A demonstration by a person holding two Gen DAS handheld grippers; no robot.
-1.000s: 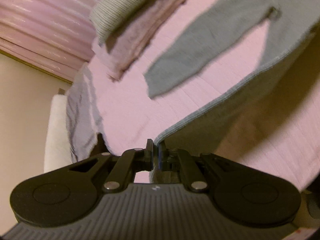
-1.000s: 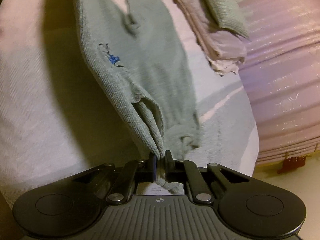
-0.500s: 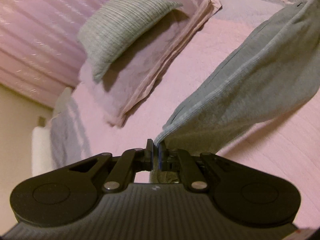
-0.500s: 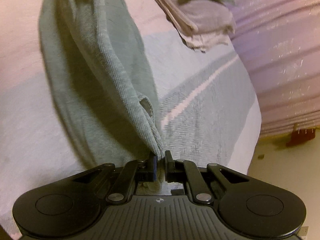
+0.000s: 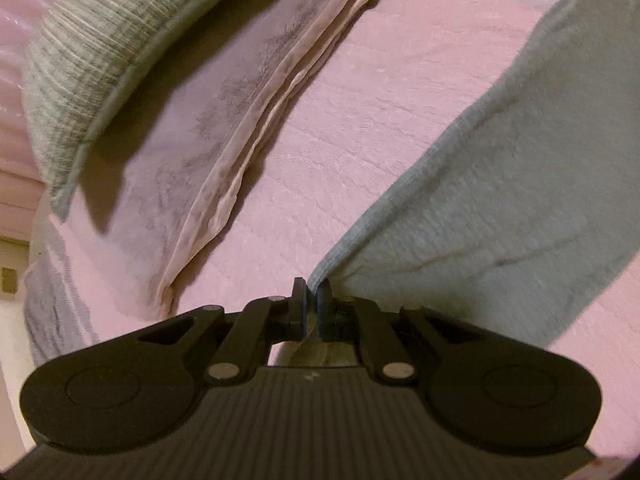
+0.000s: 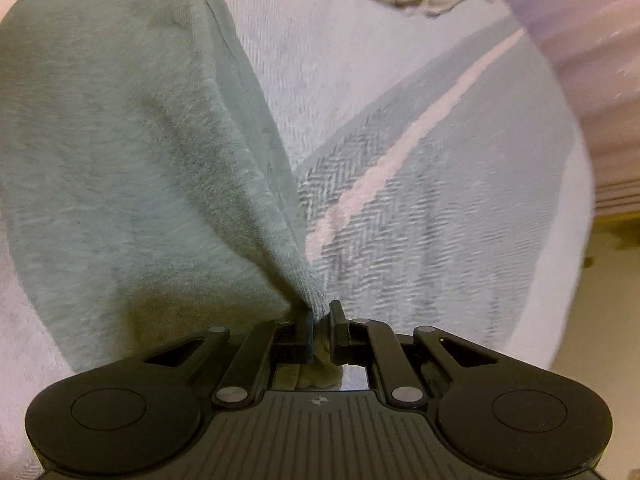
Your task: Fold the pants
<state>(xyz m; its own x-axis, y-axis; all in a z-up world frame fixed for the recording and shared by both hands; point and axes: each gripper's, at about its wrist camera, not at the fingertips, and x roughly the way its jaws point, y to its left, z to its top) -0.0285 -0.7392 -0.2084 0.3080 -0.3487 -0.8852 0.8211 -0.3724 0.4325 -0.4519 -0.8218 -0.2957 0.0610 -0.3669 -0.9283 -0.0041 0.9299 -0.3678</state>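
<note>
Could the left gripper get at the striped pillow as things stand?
Probably not yet: the left gripper is shut on the pants. The bed between it and the pillow looks bare, so only the held cloth stands in the way.

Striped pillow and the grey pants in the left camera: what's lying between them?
A folded pink blanket under the pillow, then bare pink bedspread up to the pants, seen in the left wrist view.
</note>
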